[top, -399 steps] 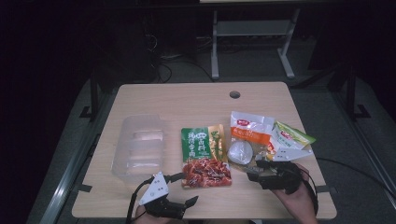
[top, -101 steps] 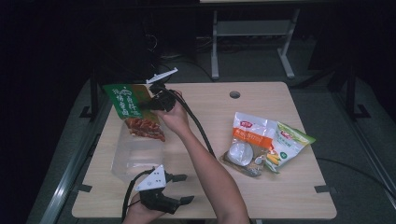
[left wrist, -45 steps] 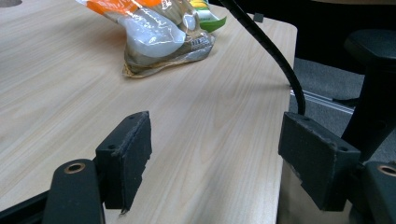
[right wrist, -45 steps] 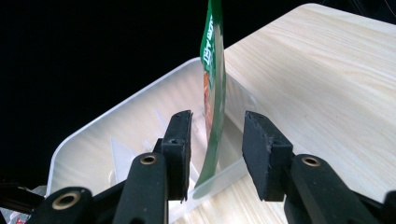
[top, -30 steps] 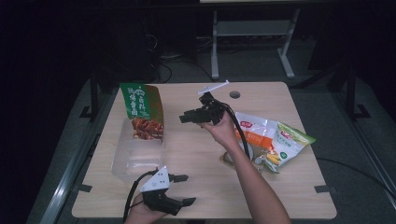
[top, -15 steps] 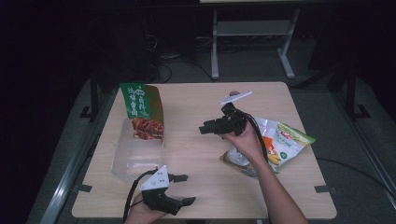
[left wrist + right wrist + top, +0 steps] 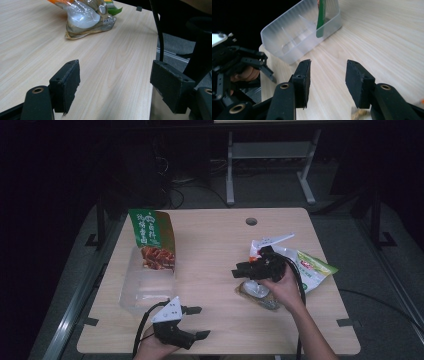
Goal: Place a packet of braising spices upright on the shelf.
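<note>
Probably the clear packet (image 7: pixel 257 292) under the right gripper (image 7: pixel 250 268) is next: light, soft, slippery film, best pinched at its sealed edge. It lies beside the other packets (image 7: pixel 312 267). Both grippers' jaws are spread, empty. The desk (image 7: pixel 215 250) is smooth wood; the room is dark.
</note>
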`<state>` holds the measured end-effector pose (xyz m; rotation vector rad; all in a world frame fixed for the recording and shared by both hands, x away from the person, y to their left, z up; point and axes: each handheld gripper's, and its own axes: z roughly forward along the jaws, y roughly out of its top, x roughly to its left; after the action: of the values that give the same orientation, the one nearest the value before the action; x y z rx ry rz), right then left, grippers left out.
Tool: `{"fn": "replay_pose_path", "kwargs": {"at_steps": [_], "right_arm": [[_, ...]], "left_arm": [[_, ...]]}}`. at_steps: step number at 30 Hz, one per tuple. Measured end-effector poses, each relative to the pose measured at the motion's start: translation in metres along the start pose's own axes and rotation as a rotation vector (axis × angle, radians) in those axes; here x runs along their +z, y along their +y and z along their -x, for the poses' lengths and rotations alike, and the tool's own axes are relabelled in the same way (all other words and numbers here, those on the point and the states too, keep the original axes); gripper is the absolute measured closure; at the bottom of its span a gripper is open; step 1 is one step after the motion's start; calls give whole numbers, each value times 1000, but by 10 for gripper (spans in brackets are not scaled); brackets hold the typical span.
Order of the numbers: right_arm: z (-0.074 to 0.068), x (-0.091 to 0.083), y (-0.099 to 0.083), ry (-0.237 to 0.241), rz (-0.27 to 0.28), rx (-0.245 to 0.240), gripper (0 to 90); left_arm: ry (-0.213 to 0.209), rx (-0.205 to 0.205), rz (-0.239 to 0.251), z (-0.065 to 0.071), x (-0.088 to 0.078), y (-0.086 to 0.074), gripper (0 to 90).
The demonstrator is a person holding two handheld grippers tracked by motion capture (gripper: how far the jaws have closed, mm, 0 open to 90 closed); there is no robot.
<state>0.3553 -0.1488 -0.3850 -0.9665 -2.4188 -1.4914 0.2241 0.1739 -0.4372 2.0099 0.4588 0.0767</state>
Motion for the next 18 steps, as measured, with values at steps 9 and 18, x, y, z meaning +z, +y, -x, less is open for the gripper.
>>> {"fn": "replay_pose_path", "kwargs": {"at_steps": [9,18], "right_arm": [[-3,-17,-22,-24,-5,13,518],[-1,-32,-45,-45,-6,37,514]], "left_arm": [[-1,-2,9,1,-1,0,237],[-1,3,7,2,-1,0,235]]}}
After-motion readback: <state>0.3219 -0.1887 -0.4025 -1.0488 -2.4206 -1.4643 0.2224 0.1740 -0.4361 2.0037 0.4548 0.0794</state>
